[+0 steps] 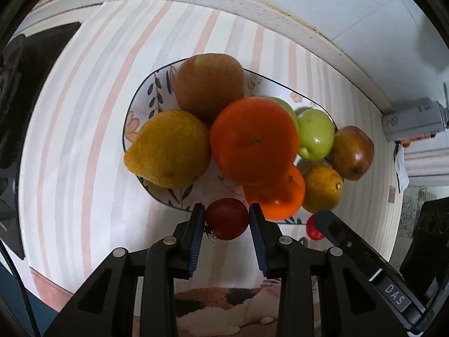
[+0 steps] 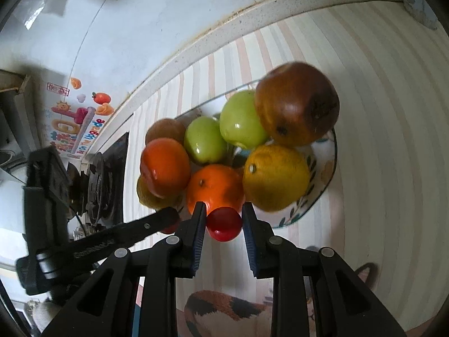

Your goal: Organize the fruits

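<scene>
My left tongs (image 1: 226,219) pinch a small red fruit (image 1: 226,219) and my right tongs (image 2: 223,223) another (image 2: 224,224), both held at the near rim of the heaped bowl (image 1: 146,90) to add them.

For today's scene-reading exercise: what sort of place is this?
Probably a home kitchen: a gas stove beside the striped counter, a bowl of fruit, and food stickers on the wall.
</scene>
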Action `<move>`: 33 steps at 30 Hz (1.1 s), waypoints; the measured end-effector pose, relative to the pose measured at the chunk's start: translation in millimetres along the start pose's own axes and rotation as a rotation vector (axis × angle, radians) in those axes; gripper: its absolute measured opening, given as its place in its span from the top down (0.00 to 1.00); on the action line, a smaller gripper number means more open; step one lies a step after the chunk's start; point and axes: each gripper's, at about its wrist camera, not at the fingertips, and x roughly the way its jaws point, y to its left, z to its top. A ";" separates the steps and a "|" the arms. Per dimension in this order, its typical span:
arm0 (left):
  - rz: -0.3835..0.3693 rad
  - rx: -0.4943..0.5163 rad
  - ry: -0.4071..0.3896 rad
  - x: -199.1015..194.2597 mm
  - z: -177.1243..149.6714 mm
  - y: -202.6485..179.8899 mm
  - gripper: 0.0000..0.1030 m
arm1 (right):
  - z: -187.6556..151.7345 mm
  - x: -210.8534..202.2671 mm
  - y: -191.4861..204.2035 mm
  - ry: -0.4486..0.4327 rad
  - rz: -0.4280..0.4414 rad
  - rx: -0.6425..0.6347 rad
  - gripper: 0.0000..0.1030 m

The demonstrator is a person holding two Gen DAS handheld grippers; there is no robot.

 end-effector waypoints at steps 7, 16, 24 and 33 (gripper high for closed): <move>-0.014 -0.047 0.014 12.0 6.2 8.6 0.71 | 32.2 -7.4 11.5 -0.014 -0.016 -0.039 0.72; 0.022 -0.038 -0.027 -9.6 1.4 4.1 0.54 | 36.1 -32.0 15.3 -0.007 -0.087 -0.078 0.22; 0.189 0.052 -0.108 -43.6 -18.7 -3.2 0.08 | 0.9 -64.6 21.6 -0.020 -0.397 -0.244 0.10; 0.250 0.067 -0.176 -78.1 -55.5 2.6 0.05 | -35.3 -93.2 33.6 -0.073 -0.432 -0.263 0.06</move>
